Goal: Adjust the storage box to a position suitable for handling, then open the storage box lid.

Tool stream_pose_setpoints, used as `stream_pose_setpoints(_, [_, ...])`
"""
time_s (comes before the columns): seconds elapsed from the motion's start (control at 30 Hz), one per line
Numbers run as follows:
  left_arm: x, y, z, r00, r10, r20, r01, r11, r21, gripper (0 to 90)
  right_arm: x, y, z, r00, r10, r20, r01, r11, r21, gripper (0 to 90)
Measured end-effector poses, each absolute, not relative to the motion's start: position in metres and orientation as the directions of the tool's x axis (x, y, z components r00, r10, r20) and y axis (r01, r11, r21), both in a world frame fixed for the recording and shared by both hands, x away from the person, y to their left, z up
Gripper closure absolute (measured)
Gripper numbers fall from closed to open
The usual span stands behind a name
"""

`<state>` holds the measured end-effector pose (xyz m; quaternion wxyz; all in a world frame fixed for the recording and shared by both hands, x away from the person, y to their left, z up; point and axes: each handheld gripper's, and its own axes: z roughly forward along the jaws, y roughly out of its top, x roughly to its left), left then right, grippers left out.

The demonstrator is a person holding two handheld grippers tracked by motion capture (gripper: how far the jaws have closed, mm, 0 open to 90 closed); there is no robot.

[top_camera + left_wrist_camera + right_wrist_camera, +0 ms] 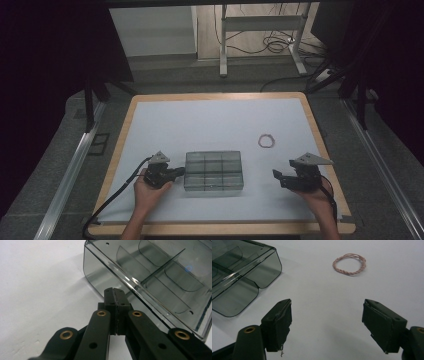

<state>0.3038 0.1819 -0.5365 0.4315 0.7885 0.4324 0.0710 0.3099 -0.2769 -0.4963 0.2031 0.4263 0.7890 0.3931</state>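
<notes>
1. Left tool (176, 173): jaws pressed together with nothing between them, tips at the left wall of the box; probably bracing it so it won't slide. In the left gripper view the closed tips (115, 298) sit right against the wall; touching or just short of it, can't tell.
2. Compartment box (213, 171): smoky clear plastic, divided cells, all look empty, lying flat at the counter's (210, 117) near middle.
3. Right tool (278, 178): jaws wide apart, holding nothing, aimed toward the box, well apart from it.
4. Twisted wire ring (266, 141): farther back on the right, lying alone; likely pick target.
5. Obstructions: none between right tool and ring.
</notes>
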Motion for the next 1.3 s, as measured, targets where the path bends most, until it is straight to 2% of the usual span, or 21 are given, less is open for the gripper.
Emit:
stream_pose_setpoints(0.57, [0.28,0.215,-0.51,0.616,0.743,-0.262,0.567,-0.187,0.802,90.0,0.311,-0.277,-0.498,-0.556,0.831,0.013,0.513,0.331,0.792,23.3])
stream_pose_setpoints(1.3, [0.262,0.214,-0.508,0.635,0.726,-0.263,0.566,-0.207,0.798,90.0,0.31,-0.274,-0.497,-0.563,0.826,0.02,0.504,0.325,0.8,23.3])
